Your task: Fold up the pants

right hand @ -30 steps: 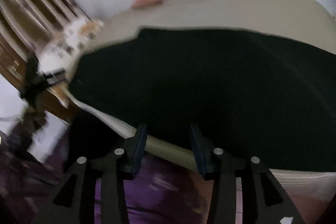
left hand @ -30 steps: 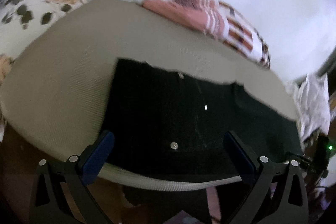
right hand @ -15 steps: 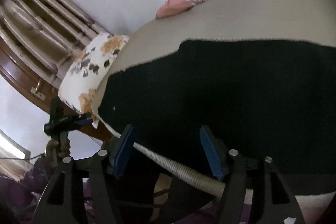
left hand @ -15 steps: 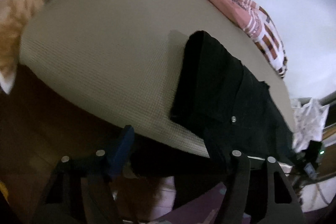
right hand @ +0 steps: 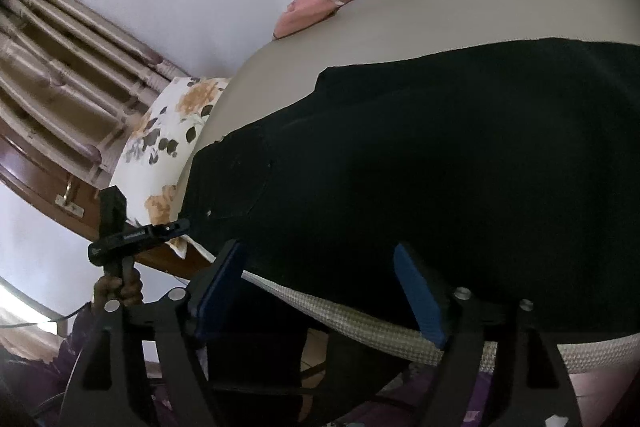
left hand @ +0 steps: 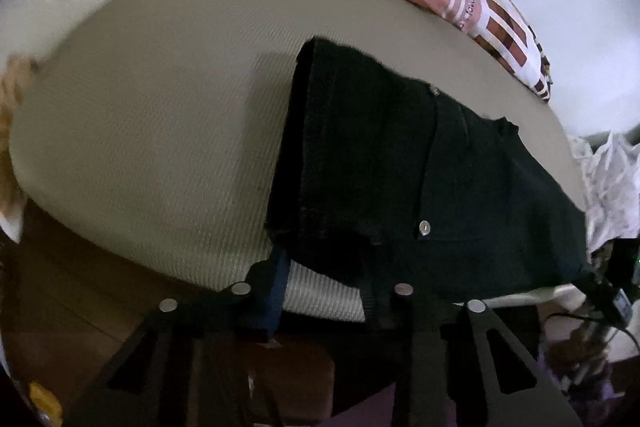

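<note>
Pants [left hand: 400, 167] on mattress [left hand: 160, 107], right gripper [right hand: 320, 287] spread.

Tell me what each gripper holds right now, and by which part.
Neither grips anything yet. The left gripper straddles the near corner of the black pants at the mattress edge, fingers apart. The right gripper is open at the pants' near edge.

The pants [left hand: 420, 179] lie on the bed [left hand: 160, 115], reaching its near edge. Behind them, against the wall, sits a pillow [left hand: 472, 3]. Another pillow [right hand: 168, 147] lies at the bed's left end.
</note>
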Tool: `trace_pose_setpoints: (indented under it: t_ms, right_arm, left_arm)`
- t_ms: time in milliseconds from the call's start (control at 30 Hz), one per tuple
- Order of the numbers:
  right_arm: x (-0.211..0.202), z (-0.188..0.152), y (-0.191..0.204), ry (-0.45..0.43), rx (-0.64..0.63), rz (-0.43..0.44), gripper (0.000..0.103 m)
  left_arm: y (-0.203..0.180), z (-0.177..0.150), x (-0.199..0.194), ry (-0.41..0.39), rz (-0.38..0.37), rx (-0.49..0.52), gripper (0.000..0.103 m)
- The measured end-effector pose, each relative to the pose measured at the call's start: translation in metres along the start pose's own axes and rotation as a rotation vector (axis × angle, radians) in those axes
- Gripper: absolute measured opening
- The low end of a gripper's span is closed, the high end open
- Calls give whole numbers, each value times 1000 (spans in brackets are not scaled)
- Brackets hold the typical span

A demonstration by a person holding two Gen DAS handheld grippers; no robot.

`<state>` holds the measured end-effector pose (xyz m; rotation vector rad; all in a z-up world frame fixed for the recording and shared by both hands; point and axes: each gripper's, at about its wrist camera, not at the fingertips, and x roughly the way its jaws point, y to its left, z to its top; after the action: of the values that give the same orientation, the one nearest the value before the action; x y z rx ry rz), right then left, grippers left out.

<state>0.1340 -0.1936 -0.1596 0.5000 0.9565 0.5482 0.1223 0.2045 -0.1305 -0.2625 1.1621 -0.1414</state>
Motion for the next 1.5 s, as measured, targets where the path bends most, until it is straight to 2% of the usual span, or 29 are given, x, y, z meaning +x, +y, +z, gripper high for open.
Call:
trace_pose_setpoints:
  t_ms: [67, 100, 167, 233, 267, 333, 367, 467, 633, 733, 833, 933, 1067, 1133, 1200, 1267, 1333, 1367, 1500]
  right_arm:
    - [3, -1, 1, 5, -2, -1, 77]
    - [3, -4, 2, 7, -6, -3, 77]
    - [6, -7, 3, 16, -23, -12, 77]
    - [10, -8, 1, 27, -17, -12, 77]
    - [11, -8, 0, 30, -11, -10, 77]
    - [9, -6, 2, 27, -15, -6, 77]
    - [7, -5, 3, 23, -23, -2, 77]
    - [-5, 11, 12, -12, -58, 50, 77]
    - [-6, 56, 22, -41, -154, 67, 77]
    - [10, 86, 26, -15, -251, 44, 77]
    - [34, 112, 25, 28, -336, -14, 77]
    - [56, 134, 19, 69, -378, -36, 77]
    - [81, 155, 19, 80, -457, -67, 77]
    - [93, 162, 17, 113, -479, -47, 77]
    - [106, 164, 16, 167, -493, -14, 71]
    - [119, 163, 17, 241, -515, 20, 52]
    - [133, 161, 17, 295, -547, 17, 43]
    - [138, 161, 18, 319, -545, 49, 39]
    - [141, 164, 20, 332, -545, 96, 39]
  left_arm:
    - [-6, 5, -15, -73, -14, 19, 29]
    - [-8, 6, -26, -113, -32, 36, 23]
    - [-9, 6, -34, -155, 13, 55, 20]
    - [12, 5, -16, -80, 37, -7, 20]
    - [27, 2, -5, -29, 4, -71, 20]
    - [45, -3, 0, -21, -74, -159, 20]
    - [47, -4, -5, -41, -74, -164, 20]
    - [35, 2, -29, -147, -12, -110, 20]
    - [4, 5, -45, -222, -35, -24, 22]
    - [-12, 5, -17, -156, -11, 47, 22]
    - [-11, 3, 21, -75, 14, 46, 21]
    - [-8, 2, 23, -100, 7, 45, 22]
    - [-2, 1, 25, -118, -11, 20, 22]
    - [1, 0, 25, -121, -21, 3, 22]
    - [1, 0, 26, -122, -29, -6, 22]
    - [2, 0, 26, -124, -34, -17, 22]
    - [2, 0, 26, -126, -37, -26, 22]
    - [2, 0, 26, -128, -37, -29, 22]
    - [3, -1, 26, -136, -40, -31, 22]
